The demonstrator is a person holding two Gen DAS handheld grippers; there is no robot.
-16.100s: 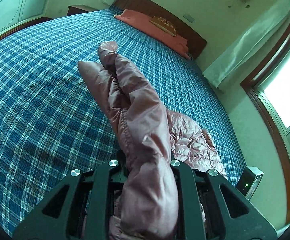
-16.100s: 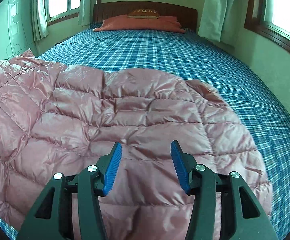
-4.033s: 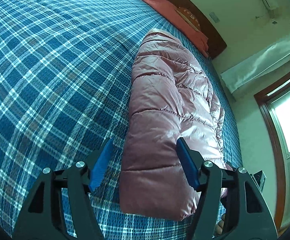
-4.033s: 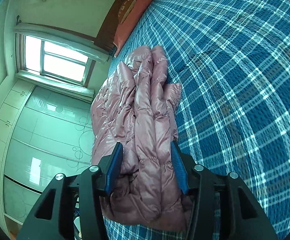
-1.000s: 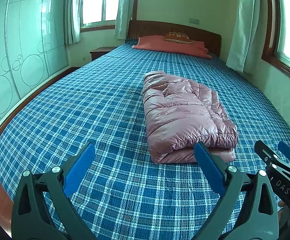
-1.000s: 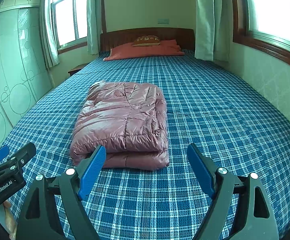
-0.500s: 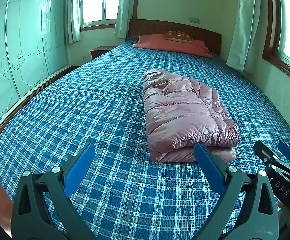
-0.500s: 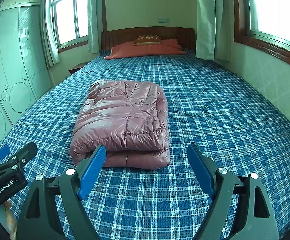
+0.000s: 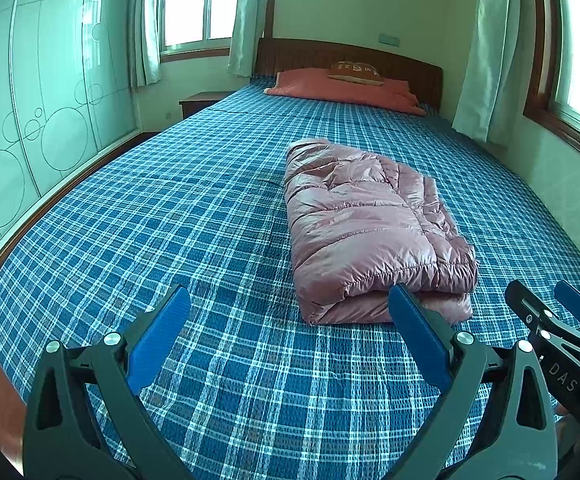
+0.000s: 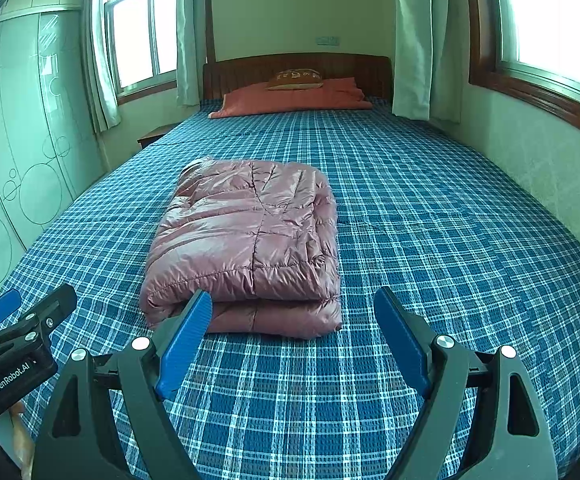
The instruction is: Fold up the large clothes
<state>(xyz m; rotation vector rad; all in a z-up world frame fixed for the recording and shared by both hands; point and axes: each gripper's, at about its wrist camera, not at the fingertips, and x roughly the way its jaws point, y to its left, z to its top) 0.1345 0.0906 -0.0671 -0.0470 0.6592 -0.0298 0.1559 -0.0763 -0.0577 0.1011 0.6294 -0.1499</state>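
Observation:
A pink quilted down jacket (image 9: pixel 369 224) lies folded into a thick rectangle on the blue plaid bed (image 9: pixel 170 216). It also shows in the right wrist view (image 10: pixel 250 240). My left gripper (image 9: pixel 290 336) is open and empty, held back above the bed's near end, left of the jacket. My right gripper (image 10: pixel 291 336) is open and empty, just in front of the jacket's near folded edge. Each gripper shows at the edge of the other's view: the right gripper (image 9: pixel 561 320) and the left gripper (image 10: pixel 22 320).
An orange pillow (image 9: pixel 341 88) and a small cushion (image 9: pixel 355 70) lie at the wooden headboard. A nightstand (image 9: pixel 202 102) stands left of the bed. A glass wardrobe (image 9: pixel 30 112) runs along the left wall; curtained windows are behind and to the right.
Four seconds ago both grippers were at the jacket, fingers around its folds. Now both are open and pulled back from it. In the last second almost nothing has moved.

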